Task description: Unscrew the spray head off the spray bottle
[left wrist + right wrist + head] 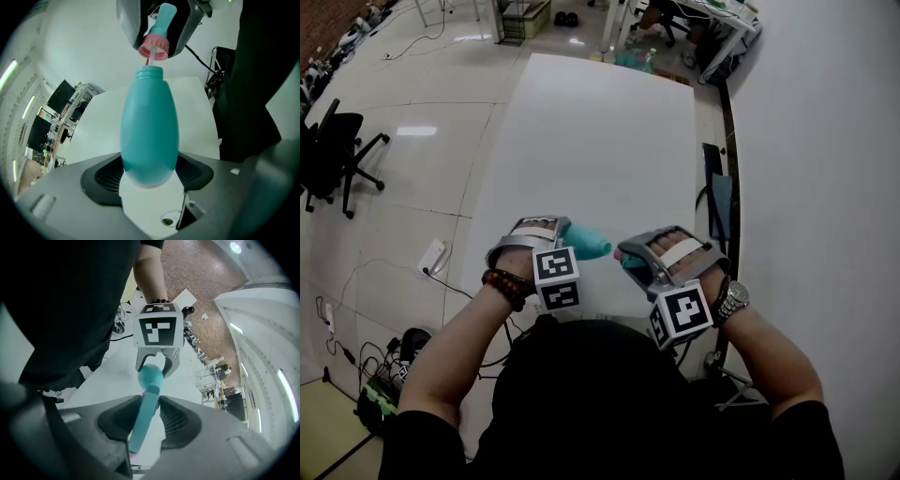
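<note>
- Two grips on: left gripper (149,180) pinches the teal spray bottle (150,131) round its belly.
- Right gripper (145,420) clamps the teal spray head (161,23).
- Pink collar (153,46) sits just clear of the bottle neck, with the thin tube (149,60) between them.
- Both are over the white table (600,141).

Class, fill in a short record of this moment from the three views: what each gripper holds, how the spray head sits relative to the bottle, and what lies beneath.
left gripper: shut on the body of the teal spray bottle
right gripper: shut on the spray head
spray head position: off the neck, its pink collar lifted clear of the bottle's mouth
link: a thin tube runs from the collar down to the mouth
beneath: white table
</note>
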`<state>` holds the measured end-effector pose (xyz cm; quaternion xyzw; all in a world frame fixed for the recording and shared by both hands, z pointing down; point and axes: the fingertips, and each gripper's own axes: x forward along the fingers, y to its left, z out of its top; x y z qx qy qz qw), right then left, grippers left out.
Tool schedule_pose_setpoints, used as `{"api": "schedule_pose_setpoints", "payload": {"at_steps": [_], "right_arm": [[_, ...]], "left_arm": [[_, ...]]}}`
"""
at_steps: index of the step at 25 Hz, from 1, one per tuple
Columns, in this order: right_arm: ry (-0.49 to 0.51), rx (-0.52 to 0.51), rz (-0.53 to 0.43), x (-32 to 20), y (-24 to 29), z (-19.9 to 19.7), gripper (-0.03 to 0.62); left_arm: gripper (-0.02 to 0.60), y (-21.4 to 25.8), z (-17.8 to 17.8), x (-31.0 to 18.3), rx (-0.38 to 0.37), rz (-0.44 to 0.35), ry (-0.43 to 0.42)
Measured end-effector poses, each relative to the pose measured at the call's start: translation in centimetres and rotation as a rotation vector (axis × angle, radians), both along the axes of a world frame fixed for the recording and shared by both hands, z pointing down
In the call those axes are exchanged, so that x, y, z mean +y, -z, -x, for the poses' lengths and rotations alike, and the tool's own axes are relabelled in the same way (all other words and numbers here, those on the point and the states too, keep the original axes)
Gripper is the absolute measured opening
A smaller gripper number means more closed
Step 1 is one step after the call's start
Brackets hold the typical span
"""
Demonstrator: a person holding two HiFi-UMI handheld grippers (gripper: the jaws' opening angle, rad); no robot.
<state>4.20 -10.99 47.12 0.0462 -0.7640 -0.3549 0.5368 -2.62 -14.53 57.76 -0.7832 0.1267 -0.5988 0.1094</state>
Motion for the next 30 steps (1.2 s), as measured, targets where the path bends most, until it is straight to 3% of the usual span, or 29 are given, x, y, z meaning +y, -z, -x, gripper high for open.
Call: {"api": "schedule_pose_setpoints", "payload": {"at_steps": [11,21,30], "right_arm": [[-0.063,-0.086,0.047,0.0,1.3,-0.5,0.118],[-0.143,-0.21,0.075,-0.1,4.4,-2.3,0.117],[-0.211,-0.256,0.066,-1.0,4.7,-3.8,0.118]], "left_arm": [[0.37,-1.9,2.4,-0.9,-0.002,0.036,0.094],[0.371,-3.2,5.9,-2.4,0.019,0.044,0.24],[0.371,-3.1,6.6,-3.5,0.118,0.069,0.364]]}}
